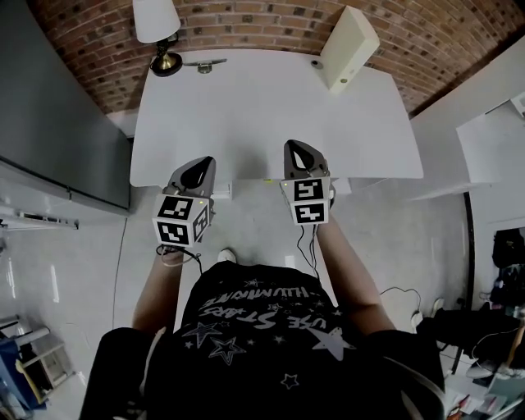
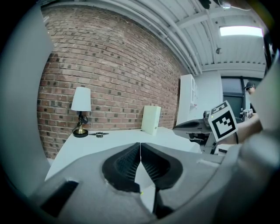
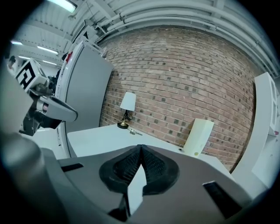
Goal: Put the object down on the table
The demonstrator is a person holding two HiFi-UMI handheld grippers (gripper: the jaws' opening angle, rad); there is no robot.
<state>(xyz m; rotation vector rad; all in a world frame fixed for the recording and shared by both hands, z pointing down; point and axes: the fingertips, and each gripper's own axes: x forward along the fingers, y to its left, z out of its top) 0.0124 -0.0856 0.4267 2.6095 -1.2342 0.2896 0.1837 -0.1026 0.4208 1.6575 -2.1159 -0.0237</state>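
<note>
The white table (image 1: 271, 115) stands with its far edge against a brick wall (image 1: 271, 25), and a grey panel (image 1: 57, 107) runs along its left side. Most of the tabletop is bare, from the near edge across the whole middle. Two grippers are at the table's near edge. The left gripper (image 1: 199, 166) and the right gripper (image 1: 299, 152) both have their jaws pressed together with nothing between them. Three things rest on the table, all along its far edge: one lamp (image 1: 160, 33) at the left corner, one small dark piece (image 1: 205, 64) just beside the lamp's base, and one cream box (image 1: 349, 47) standing at the right corner.
</note>
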